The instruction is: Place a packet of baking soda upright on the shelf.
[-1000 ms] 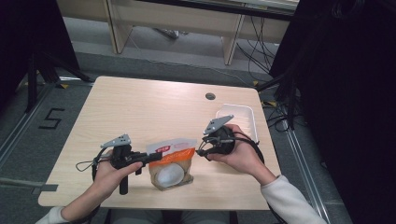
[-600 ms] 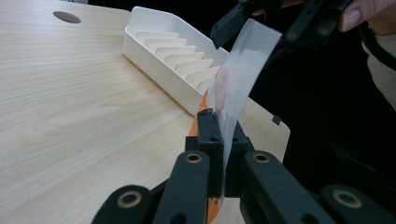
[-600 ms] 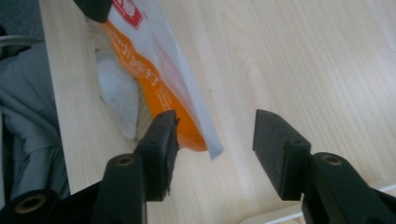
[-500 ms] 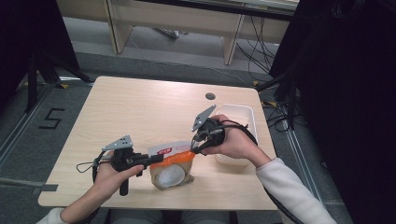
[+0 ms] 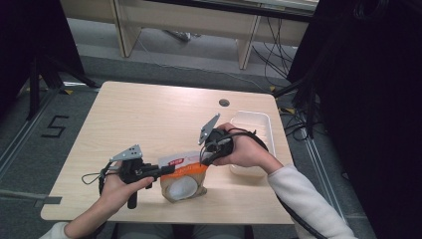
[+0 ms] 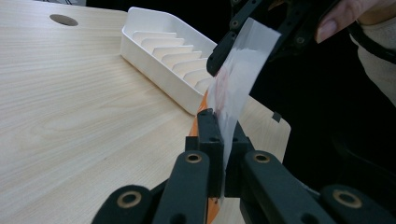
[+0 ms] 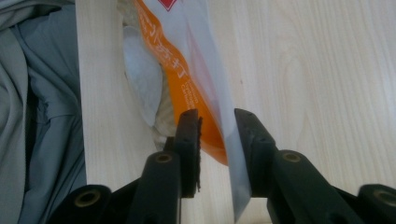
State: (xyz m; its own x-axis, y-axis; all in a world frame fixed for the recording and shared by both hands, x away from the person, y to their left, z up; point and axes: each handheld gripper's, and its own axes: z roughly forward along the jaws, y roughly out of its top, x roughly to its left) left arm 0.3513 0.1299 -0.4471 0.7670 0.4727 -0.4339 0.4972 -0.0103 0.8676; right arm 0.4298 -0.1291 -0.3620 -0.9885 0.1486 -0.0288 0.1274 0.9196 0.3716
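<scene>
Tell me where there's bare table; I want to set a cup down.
Free: the wide far-left stretch of the table, from the cable hole leftward. Crowded: the near edge, with the snack bag and both hands, and the right side beside the white tray.

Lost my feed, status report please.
Left gripper shut on snack bag. Right gripper closing around bag's top edge, gap visible. White tray beside, nothing blocking.

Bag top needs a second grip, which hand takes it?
Right. The right gripper straddles the bag top edge, its jaws just closing; the left gripper is already clamped on it.
</scene>
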